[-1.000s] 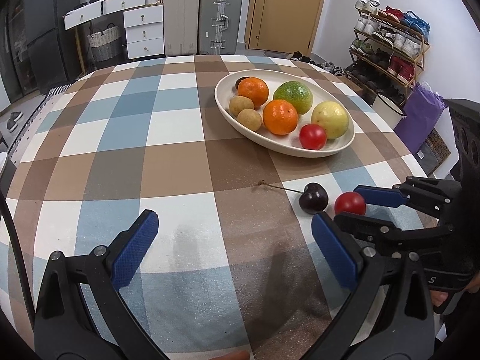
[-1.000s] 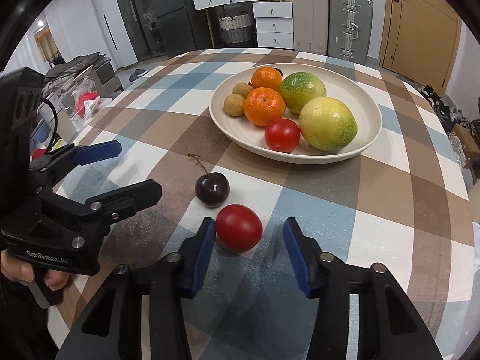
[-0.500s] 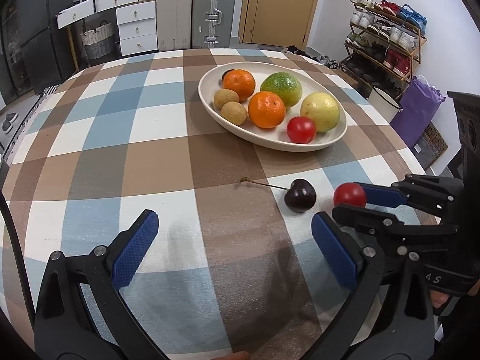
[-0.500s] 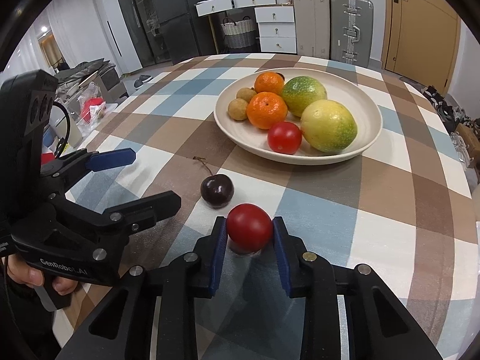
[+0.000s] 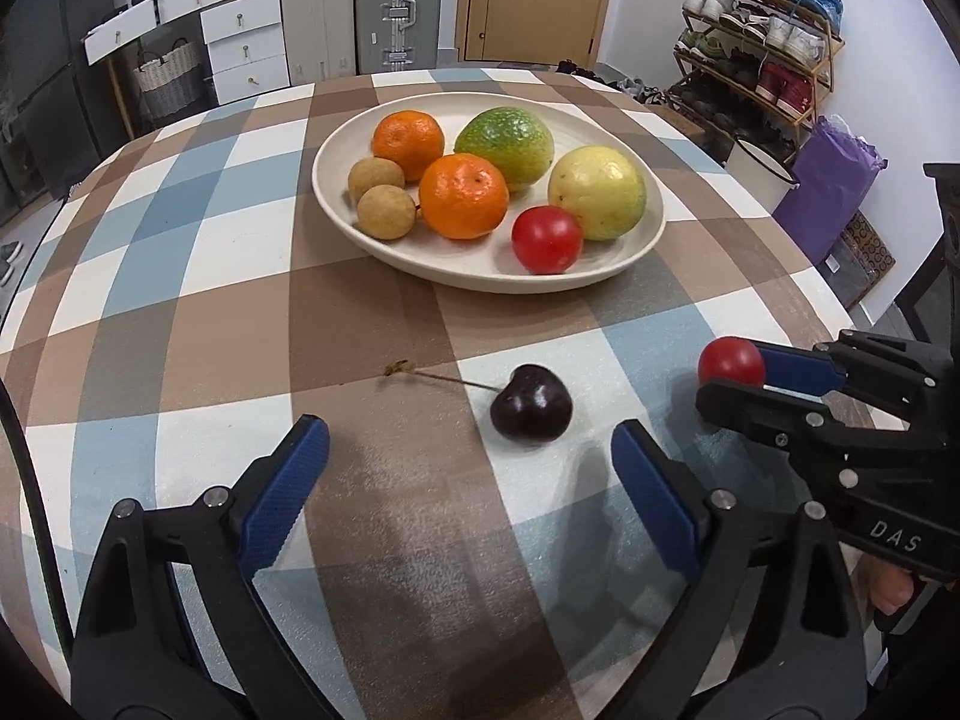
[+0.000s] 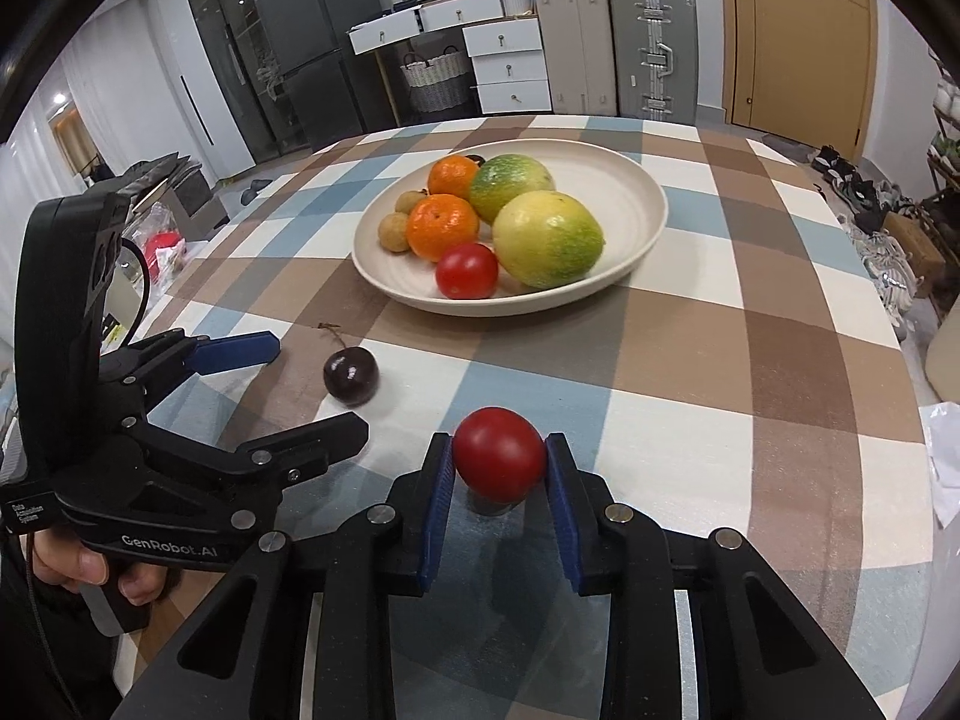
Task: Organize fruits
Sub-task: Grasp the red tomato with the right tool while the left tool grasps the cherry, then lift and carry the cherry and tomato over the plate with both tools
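red tomato (image 6: 498, 462): clamped btw blue pads of right tool (image 6: 498, 468), just above checked surface (image 6: 750, 360), at 6 o'clock of bowl
cherry (image 5: 531, 402): dark, stemmed, lying on surface, stem toward 9 o'clock; ahead of left tool (image 5: 471, 468), apart from both pads
left tool: jaws wide, closing, nothing gripped
bowl (image 5: 384, 246): cream, w/ 2 oranges, 2 green-yellow fruits, 2 small brown fruits, 1 tomato
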Tool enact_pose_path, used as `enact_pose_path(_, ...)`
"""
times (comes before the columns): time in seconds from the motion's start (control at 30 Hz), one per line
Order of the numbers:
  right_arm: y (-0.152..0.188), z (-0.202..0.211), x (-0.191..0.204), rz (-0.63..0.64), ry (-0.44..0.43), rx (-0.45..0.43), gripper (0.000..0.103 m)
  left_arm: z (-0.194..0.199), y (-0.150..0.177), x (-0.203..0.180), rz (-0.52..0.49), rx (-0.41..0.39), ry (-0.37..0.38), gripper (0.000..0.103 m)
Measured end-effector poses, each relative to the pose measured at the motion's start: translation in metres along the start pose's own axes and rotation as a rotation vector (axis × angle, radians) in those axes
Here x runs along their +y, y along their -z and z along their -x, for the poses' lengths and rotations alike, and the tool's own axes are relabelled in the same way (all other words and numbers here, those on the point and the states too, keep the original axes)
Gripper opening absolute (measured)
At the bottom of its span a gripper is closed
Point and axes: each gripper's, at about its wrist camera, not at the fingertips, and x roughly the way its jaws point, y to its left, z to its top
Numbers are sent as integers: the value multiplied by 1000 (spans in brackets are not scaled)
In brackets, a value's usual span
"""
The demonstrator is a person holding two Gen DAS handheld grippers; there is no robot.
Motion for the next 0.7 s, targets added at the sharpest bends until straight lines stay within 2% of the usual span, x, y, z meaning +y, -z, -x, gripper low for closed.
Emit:
enact_pose_path(0.1, 1, 1, -4, -9, 3, 0, 31, -4, -5, -5, -4, 0, -14, 87)
enact_pose_path(0.2, 1, 1, -7, -15, 3, -1, 31, -6, -9, -11, -28, -1, -41, 73)
enact_pose_path(0.27, 1, 1, -8, -16, 6, -2, 31, -6, -10, -15, -42, -6, -42, 56)
enact_pose_path(0.3, 1, 2, -9, -17, 6, -3, 31, -6, -11, -16, -49, -8, -35, 51)
enact_pose_path(0.37, 0, 3, -9, -19, 8, -6, 31, -4, -11, -18, -57, -11, -14, 29)
enact_pose_path(0.43, 0, 4, -10, -21, 8, -10, 31, -3, -10, -18, -56, -12, 14, 24)
enact_pose_path(0.7, -2, 11, -13, -22, 14, -27, 31, 11, -10, -18, -55, -56, 40, 24)
